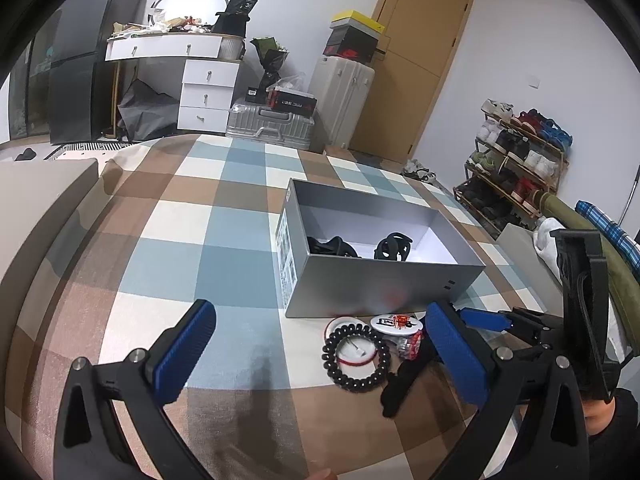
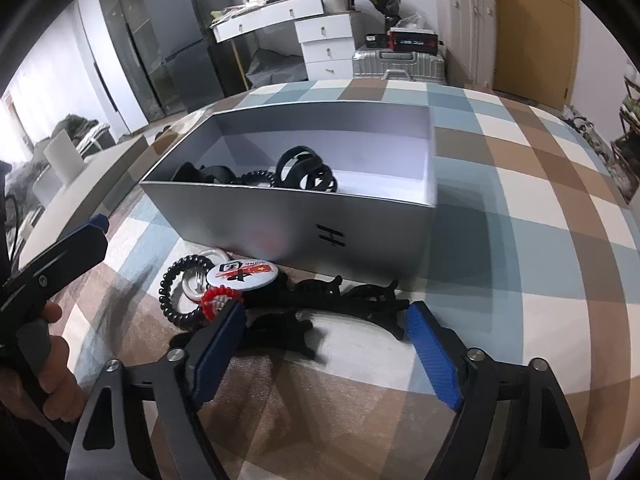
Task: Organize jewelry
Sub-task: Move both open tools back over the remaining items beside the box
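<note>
A: What is the coming move judged to turn on?

B: On how the black clips point(image 2: 344, 300) lie against the right tool point(image 2: 326, 334). They are strewn on the bed point(image 2: 520, 240) just ahead of its fingertips, between the tool and the near wall of the grey box point(image 2: 288, 220). The nearest clip's long axis is seen to run crosswise in the right wrist view, roughly along the line from one pad to the other, not across it.

A: And the tool itself?

B: Its jaws are spread wide and nothing is pinched. One clip end lies close to the right-hand pad point(image 2: 434, 356); whether it is touched cannot be told. The left-hand pad sits just beside a red coil point(image 2: 220, 300).

A: Which hand is nearer?

B: The right one, plainly. The left tool point(image 1: 320, 344) is also spread and empty, and is held further back. In its view only the bead bracelet point(image 1: 356, 356) and the round badges point(image 1: 394, 324) lie near its right pad; the clips are mostly hidden behind that pad.

A: So what is called for?

B: Probably a turn of the wrist, so that a clip is taken across its narrow side, or else a lengthwise grip is accepted. The box is just beyond, open-topped, with black bands point(image 2: 304, 168) already inside, so a short carry forward should suffice.

A: Any risk?

B: The clips overlap; two may be lifted together.
</note>
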`<control>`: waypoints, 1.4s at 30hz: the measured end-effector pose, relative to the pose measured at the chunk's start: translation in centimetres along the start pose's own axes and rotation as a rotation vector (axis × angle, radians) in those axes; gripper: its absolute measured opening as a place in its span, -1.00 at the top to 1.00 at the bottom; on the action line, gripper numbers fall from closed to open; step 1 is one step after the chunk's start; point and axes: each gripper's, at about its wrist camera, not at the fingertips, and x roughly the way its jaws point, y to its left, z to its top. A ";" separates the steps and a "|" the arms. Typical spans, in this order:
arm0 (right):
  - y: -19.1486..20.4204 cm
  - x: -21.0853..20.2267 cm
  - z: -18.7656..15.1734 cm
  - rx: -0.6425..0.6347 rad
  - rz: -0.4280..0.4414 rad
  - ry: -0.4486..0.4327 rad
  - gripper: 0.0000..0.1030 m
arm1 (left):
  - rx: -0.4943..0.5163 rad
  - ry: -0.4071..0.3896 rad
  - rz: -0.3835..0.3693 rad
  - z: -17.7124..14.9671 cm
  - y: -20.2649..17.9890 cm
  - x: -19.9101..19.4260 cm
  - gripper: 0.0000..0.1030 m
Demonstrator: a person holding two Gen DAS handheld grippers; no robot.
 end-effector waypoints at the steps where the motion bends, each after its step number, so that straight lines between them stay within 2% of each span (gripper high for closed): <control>1: 0.2 0.1 0.0 -0.009 -0.001 0.004 -0.68 | -0.001 0.001 0.000 0.0 0.0 0.0 -0.98; 8: 0.4 0.3 -0.1 -0.013 -0.016 0.007 -0.73 | -0.006 0.004 0.003 0.1 0.1 0.0 -0.98; 19: -1.7 -1.1 -1.4 0.048 -0.097 0.019 -0.77 | -0.021 0.001 0.007 0.2 0.5 0.0 -0.98; 21: -1.7 -1.6 -1.7 0.056 -0.082 0.017 -0.77 | -0.025 0.003 0.006 0.2 0.6 0.1 -0.98; 23: -1.2 -2.4 -2.1 0.041 -0.005 0.000 -0.77 | -0.026 0.000 0.005 0.2 0.6 0.0 -0.98; 29: 2.7 -2.1 -2.6 -0.086 0.114 0.032 -0.77 | -0.039 -0.001 0.008 0.2 0.9 0.0 -0.98; 42: 6.2 -0.1 -2.0 -0.186 0.026 0.043 -0.84 | -0.052 0.013 0.011 0.2 1.2 0.3 -0.98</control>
